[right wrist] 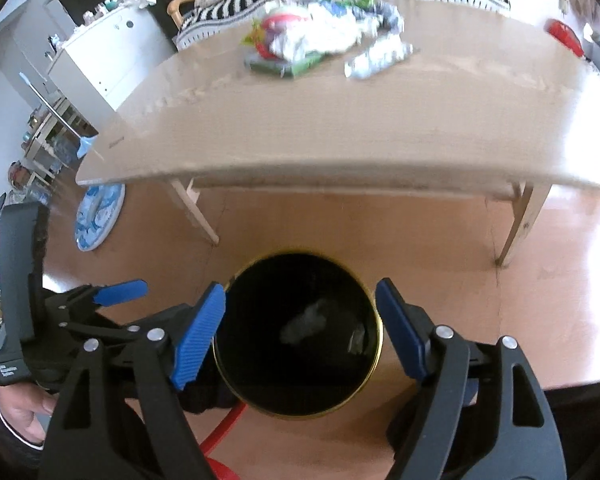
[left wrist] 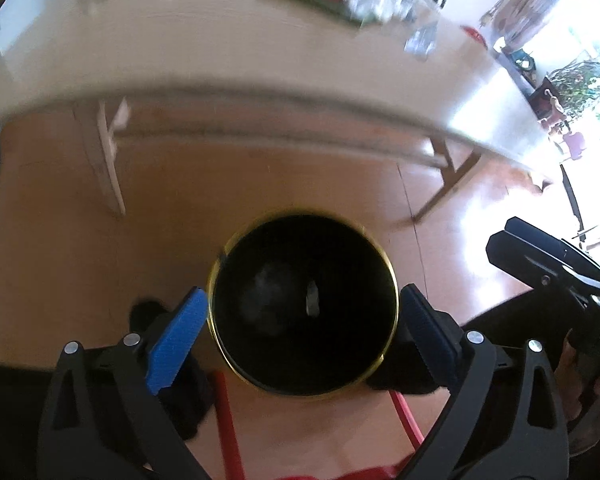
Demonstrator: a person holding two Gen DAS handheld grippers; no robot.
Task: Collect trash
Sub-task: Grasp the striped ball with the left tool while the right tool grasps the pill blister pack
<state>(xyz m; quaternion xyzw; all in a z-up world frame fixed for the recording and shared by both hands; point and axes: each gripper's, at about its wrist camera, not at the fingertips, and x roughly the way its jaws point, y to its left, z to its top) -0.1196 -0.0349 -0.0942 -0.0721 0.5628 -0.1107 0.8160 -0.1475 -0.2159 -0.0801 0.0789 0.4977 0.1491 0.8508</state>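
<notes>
— Where was the bin?

— On the floor, in front of the table's near edge. The bin was round and black with a gold rim, and both cameras looked straight down into it. Two pale scraps lay at its bottom.

— And the grippers?

— Both hung above the bin's mouth. The left gripper had its jaws wide apart, one blue pad at each side of the rim, nothing between them. The right gripper also stood apart and empty.

— What was left of the trash?

— A heap of crumpled wrappers sat near the far edge of the table, towards the middle. A crushed silvery wrapper lay just beside the heap, and a red thing lay well apart by the far right corner; I couldn't tell what it was.

— Anything by the bin?

— A red cord ran along the floor beside it.
</notes>
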